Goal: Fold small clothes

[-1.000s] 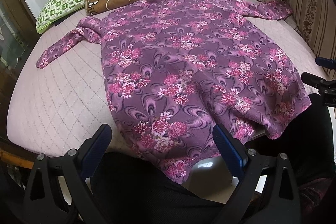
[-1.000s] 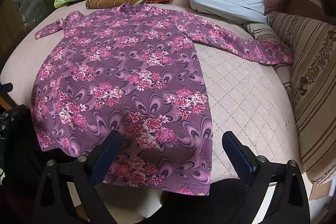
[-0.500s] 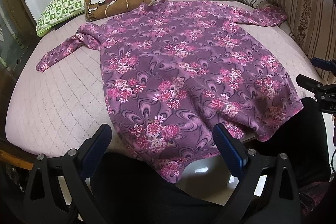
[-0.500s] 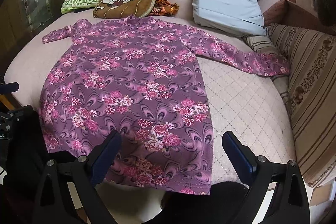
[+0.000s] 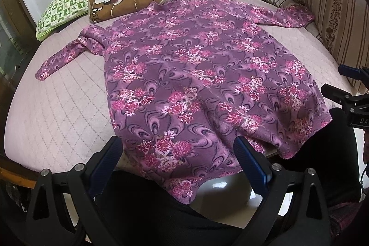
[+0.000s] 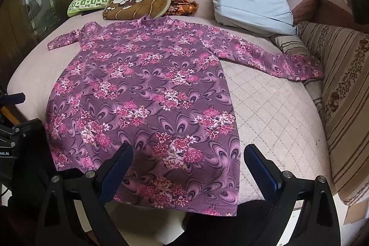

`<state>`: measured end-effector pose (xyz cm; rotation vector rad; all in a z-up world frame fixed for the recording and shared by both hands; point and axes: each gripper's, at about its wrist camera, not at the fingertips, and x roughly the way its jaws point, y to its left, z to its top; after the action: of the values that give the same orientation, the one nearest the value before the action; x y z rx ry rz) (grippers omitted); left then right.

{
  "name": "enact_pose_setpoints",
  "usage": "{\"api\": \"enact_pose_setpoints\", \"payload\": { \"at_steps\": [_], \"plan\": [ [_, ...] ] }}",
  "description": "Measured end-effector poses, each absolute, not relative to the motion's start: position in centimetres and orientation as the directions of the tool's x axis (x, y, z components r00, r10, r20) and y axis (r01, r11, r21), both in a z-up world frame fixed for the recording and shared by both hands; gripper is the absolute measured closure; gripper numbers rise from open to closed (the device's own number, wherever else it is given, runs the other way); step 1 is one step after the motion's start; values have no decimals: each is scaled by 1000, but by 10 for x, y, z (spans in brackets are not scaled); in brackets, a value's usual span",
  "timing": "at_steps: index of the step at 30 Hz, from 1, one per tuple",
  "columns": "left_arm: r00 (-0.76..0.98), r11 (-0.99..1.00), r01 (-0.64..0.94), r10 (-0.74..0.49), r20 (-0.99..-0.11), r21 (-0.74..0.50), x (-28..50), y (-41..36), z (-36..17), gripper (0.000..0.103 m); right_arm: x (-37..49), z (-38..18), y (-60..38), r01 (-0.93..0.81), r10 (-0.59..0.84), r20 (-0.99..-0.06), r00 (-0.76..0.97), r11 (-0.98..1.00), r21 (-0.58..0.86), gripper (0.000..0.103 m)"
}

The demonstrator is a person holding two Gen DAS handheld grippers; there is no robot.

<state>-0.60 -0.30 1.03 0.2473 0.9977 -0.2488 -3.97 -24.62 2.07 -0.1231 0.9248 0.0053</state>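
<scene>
- Purple floral top [image 5: 196,75]: spread flat on quilted bed [image 5: 57,107], sleeves out, hem overhanging near edge; no fold made.
- Left gripper [image 5: 180,160], right gripper [image 6: 186,165]: wide apart, empty.

The purple floral top [image 6: 147,93] lies flat on the bed [image 6: 272,112], its hem hanging over the near edge. The right gripper [image 6: 186,167] hovers above the hem, jaws wide apart, holding nothing.

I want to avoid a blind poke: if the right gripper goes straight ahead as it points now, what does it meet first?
Likely the purple floral top, near its hem; the open right gripper hovers over it. Depth is unclear.
</scene>
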Motion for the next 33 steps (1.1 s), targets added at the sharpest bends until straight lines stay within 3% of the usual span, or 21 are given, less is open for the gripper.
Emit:
{"api": "enact_pose_setpoints", "payload": {
  "at_steps": [17,27,33],
  "plan": [
    [459,954,299,-109,-882,37,12,5,-1,5,-26,11,-253,-51,14,-822,569,999,-18,5],
    [329,990,-82,-84,-940,-117,74,128,-23,5,-10,-8,-343,162,3,-855,519,982,102,7],
    [156,970,-112,-196,-968,-214,82,116,-73,5,1,-42,-346,171,70,-888,454,971,164,9]
  ]
}}
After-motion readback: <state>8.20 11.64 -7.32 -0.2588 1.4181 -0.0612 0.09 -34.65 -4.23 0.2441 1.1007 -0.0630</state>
